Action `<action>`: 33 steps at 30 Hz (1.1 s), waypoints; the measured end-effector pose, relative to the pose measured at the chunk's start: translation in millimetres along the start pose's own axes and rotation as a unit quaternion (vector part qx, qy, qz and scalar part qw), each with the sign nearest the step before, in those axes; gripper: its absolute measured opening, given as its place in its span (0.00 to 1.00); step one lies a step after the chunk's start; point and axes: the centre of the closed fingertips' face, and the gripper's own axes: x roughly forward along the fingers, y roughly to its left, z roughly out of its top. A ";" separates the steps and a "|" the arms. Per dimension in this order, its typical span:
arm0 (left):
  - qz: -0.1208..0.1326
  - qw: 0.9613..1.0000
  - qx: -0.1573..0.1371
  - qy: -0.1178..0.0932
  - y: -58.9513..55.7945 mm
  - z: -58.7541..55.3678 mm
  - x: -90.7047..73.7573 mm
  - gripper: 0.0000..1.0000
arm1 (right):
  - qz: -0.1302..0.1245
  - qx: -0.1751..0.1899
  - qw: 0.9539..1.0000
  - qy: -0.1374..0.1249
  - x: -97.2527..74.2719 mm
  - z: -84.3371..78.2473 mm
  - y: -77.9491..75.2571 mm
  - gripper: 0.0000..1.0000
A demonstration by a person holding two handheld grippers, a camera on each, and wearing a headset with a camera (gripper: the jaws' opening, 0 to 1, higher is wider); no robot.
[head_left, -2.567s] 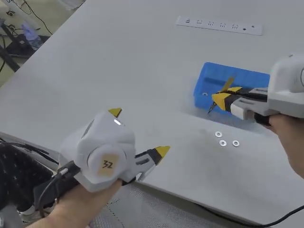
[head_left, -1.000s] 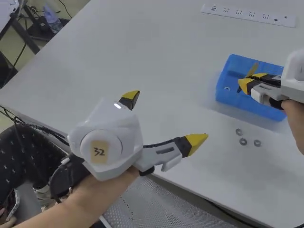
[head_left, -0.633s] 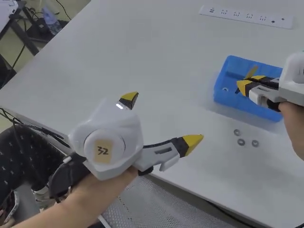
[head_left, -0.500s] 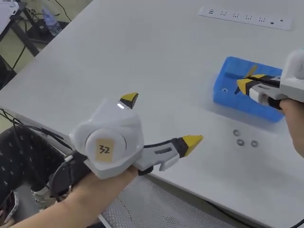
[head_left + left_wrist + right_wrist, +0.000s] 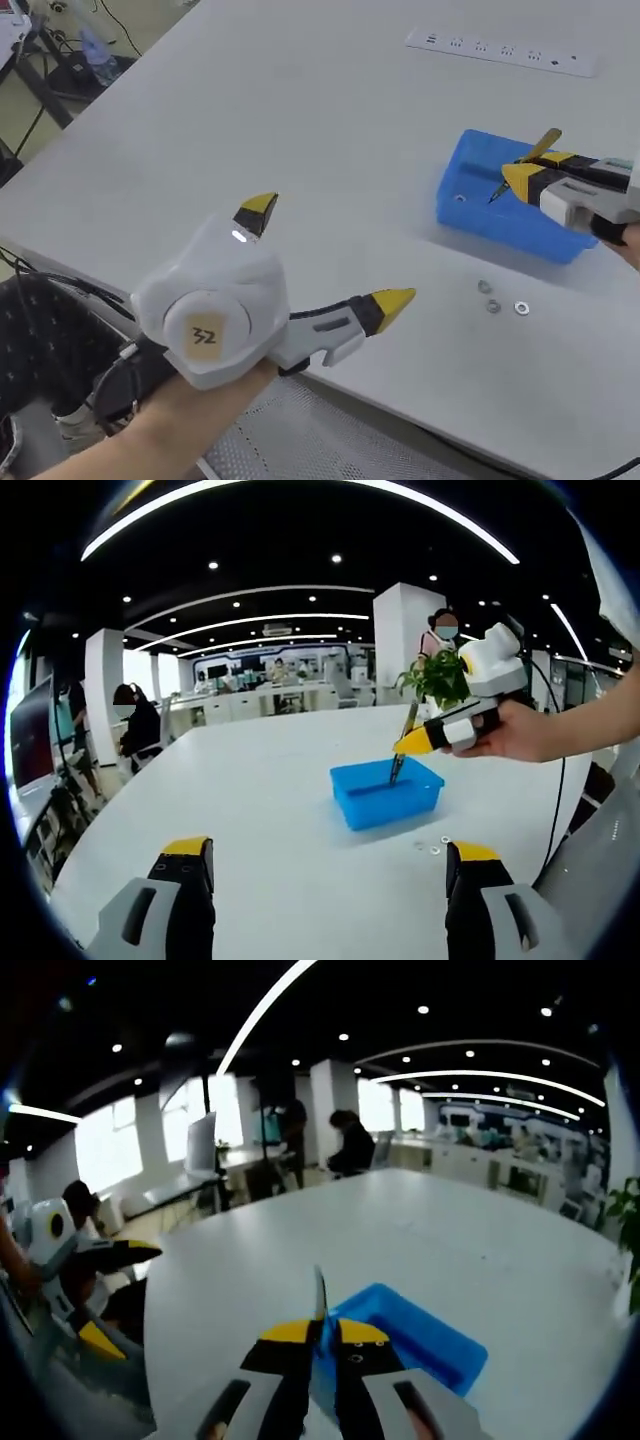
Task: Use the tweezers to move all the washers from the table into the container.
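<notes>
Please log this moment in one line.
right tool: shut on tweezers, tip at container | left tool: open | washers: three on table

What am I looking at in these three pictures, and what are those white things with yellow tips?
No robot arm here: a person holds two white grippers, each with two yellow-tipped jaws. One picture comes from a headset camera looking down; the round two come from cameras riding on the grippers. The left gripper is open and holds nothing. The right gripper is shut on tweezers, tips pointing into the blue container. Three washers lie on the grey table beside it.
</notes>
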 end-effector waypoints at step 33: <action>0.018 1.000 0.017 0.000 7.1 -0.4 -0.5 0.95 | 0.021 0.009 0.996 0.088 -7.3 -77.5 36.7 0.05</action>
